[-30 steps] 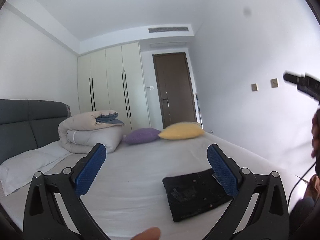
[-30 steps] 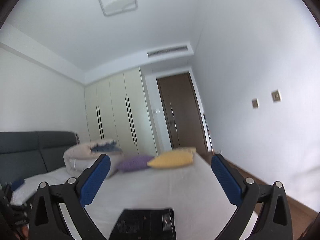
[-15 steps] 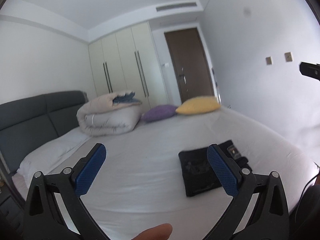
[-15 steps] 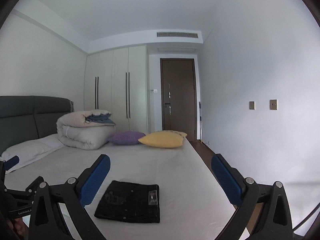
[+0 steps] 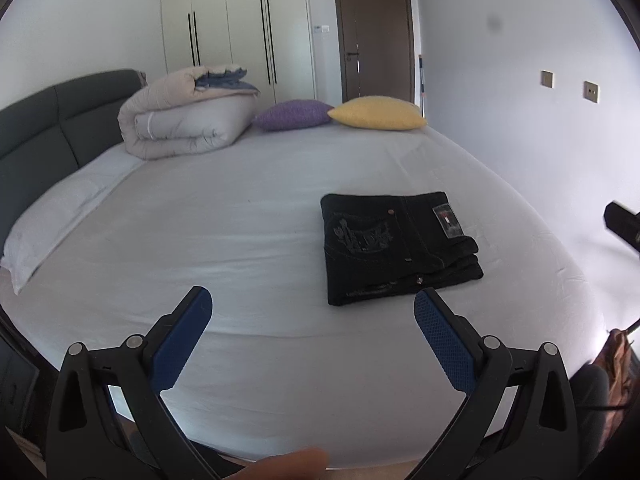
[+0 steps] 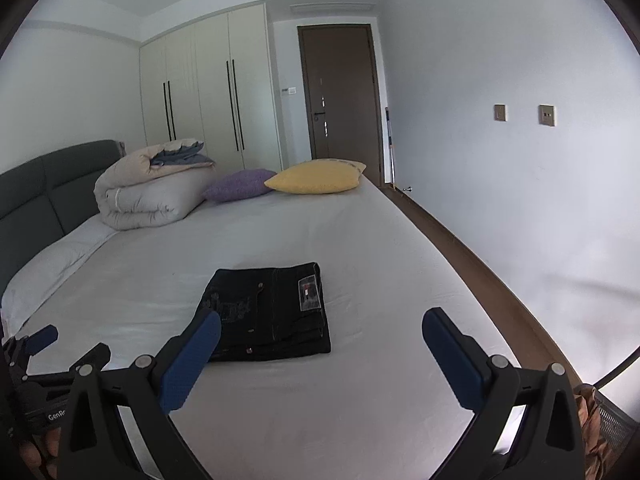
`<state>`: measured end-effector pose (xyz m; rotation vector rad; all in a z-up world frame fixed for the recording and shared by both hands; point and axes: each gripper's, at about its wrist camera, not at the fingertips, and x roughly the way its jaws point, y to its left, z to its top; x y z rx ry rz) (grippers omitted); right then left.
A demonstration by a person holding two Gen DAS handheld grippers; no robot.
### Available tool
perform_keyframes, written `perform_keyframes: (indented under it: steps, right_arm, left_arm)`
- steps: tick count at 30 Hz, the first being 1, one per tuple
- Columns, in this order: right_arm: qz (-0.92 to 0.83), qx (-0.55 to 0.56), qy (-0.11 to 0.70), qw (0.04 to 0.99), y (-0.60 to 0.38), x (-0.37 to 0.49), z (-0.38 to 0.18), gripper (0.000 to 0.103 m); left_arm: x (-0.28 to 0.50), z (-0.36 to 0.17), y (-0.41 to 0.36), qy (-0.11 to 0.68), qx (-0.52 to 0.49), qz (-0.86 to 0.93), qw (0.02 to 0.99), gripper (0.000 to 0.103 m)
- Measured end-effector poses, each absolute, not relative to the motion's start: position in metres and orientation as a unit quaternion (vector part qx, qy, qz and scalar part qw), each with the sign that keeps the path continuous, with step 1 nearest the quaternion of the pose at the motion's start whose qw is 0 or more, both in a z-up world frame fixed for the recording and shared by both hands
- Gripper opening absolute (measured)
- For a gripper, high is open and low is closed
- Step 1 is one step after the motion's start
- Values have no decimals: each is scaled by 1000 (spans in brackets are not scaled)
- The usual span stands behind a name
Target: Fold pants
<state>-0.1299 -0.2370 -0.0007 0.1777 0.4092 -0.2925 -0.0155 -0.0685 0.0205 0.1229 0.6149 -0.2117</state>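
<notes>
The black jeans (image 5: 400, 246) lie on the white bed (image 5: 240, 216) as a compact, squared-off bundle, several layers thick at the near edge, with the embroidered back pocket and the leather waistband patch facing up. In the right wrist view the same bundle (image 6: 272, 312) sits just beyond that gripper's left finger, untouched.

What has changed over the last second is the aim of both cameras, not the garment. A second ago both views were tipped up toward the ceiling and wardrobe, with the jeans only at the bottom edge; half a second ago they had levelled somewhat; now both look down on the mattress and the jeans sit in full view. The bundle keeps the same shape and the same place on the bed throughout, so nothing has handled it in that time.

The left gripper (image 5: 312, 312) hangs above the near part of the bed, jaws spread wide and holding nothing, with the jeans ahead and to its right. The right gripper (image 6: 322, 328) is likewise spread wide and empty, apart from the cloth.

Farther off, a rolled duvet (image 5: 184, 120), a purple cushion (image 5: 294, 114) and a yellow cushion (image 5: 378, 112) rest at the far side of the bed.

By my reading the folding is finished: the jeans are tidy, both grippers have let go and drawn back, and the downward tilt looks like a final look over the result.
</notes>
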Motion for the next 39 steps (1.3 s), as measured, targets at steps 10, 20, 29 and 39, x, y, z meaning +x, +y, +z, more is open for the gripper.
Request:
perform_keyframes:
  steps: [10, 20, 29, 39]
  right_arm:
    - [-131, 72, 262, 953, -212, -113, -29, 103]
    - [-134, 73, 285, 946, -209, -108, -34, 103]
    - [-134, 80, 295, 943, -210, -107, -38, 103]
    - [-136, 80, 300, 941, -212, -106, -40, 103]
  left_arm:
    - [6, -5, -55, 347, 28, -100, 932, 103]
    - [12, -20, -47, 359, 21, -84, 929, 103]
    - [14, -29, -46, 364, 25, -76, 928, 103]
    - [16, -36, -47, 369, 31, -70, 926, 103]
